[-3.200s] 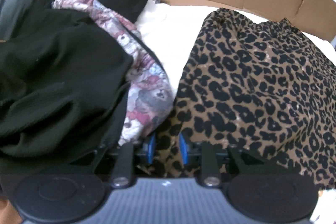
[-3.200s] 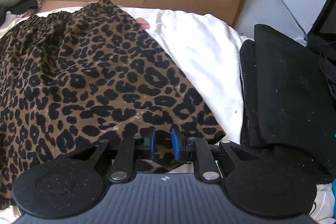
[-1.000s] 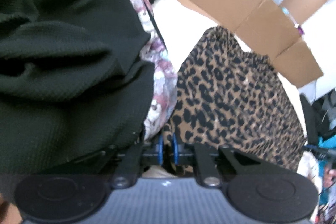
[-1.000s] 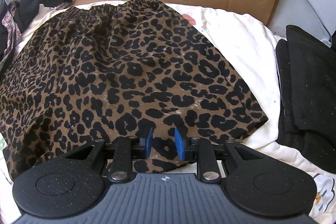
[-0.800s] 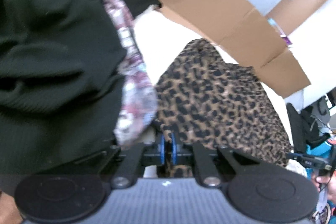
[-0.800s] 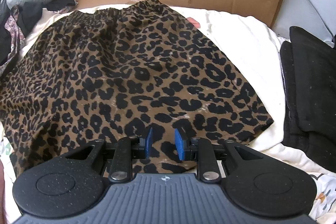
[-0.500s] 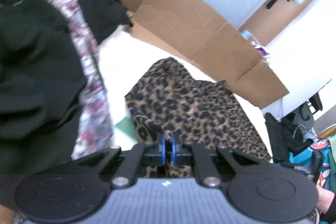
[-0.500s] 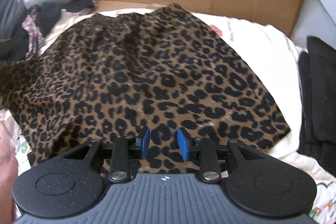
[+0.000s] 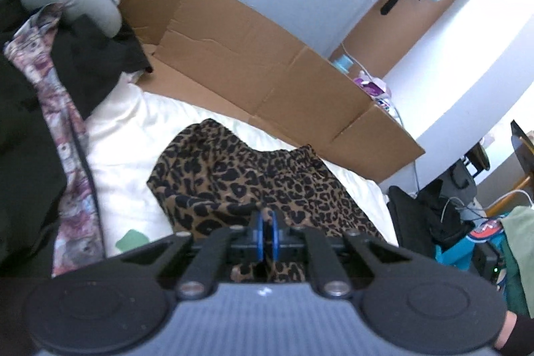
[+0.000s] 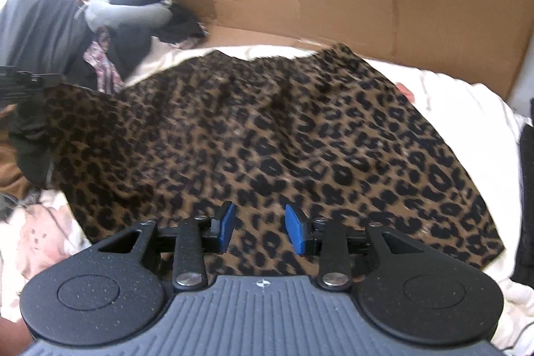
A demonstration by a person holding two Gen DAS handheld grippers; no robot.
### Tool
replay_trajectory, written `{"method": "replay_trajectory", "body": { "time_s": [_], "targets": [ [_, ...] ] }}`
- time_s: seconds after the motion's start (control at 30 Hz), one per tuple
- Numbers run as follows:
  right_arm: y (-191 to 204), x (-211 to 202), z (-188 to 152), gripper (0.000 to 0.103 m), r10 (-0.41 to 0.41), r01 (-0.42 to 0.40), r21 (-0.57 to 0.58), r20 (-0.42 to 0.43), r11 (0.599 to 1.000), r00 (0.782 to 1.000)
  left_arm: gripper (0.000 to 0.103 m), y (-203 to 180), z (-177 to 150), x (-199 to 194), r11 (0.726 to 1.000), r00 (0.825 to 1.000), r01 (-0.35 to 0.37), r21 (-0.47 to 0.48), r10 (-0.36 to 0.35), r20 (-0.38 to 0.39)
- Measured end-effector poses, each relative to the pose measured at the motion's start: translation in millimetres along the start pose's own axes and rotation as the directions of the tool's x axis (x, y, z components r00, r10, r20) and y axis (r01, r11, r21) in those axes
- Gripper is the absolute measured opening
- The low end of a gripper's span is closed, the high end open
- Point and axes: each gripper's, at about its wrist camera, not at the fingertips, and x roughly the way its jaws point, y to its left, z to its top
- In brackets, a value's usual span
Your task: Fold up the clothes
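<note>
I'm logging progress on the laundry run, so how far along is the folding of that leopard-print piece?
Done: a black folded stack sits at the bed's right edge. In hand: the left gripper is shut on a lifted corner of the leopard-print garment, while the right gripper hovers open over its near hem. Left: no fold is laid yet, and the pile of dark and floral clothes looks untouched.
</note>
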Motion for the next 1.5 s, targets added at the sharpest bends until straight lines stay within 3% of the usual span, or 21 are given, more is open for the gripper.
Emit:
{"method": "replay_trajectory", "body": {
  "time_s": [0.27, 0.53, 0.8, 0.93, 1.2, 1.5],
  "targets": [
    [34.6, -1.1, 19.1, 0.041, 0.105, -0.104, -0.016, 0.031, 0.994, 0.994, 0.006, -40.2, 2.3, 19.8, 0.999, 0.998, 0.015, 0.031, -0.012, -0.067],
    [71.6, -6.4, 36.3, 0.042, 0.212, -0.208, -0.064, 0.060, 0.976, 0.975, 0.006, -75.1, 6.1, 39.3, 0.996, 0.992, 0.085, 0.038, -0.081, -0.097],
    [89.7, -8.3, 45.3, 0.042, 0.260, -0.254, -0.083, 0.081, 0.964, 0.962, 0.006, -101.9, 1.9, 63.2, 0.990, 0.982, 0.139, 0.037, -0.133, -0.131],
    [90.8, -5.6, 44.5, 0.048, 0.235, -0.230, -0.073, 0.083, 0.971, 0.968, 0.006, -112.1, -1.9, 74.0, 0.987, 0.977, 0.157, 0.025, -0.151, -0.153],
    [84.6, 0.5, 44.2, 0.048, 0.129, -0.125, -0.040, 0.117, 0.991, 0.985, 0.006, -125.2, -11.5, 88.8, 0.986, 0.967, 0.164, -0.002, -0.161, -0.196],
    [81.2, 14.8, 35.9, 0.047, 0.096, -0.095, -0.011, 0.117, 0.995, 0.989, 0.006, -141.8, -21.2, 107.4, 0.982, 0.955, 0.186, -0.033, -0.189, -0.228]
  ]
}}
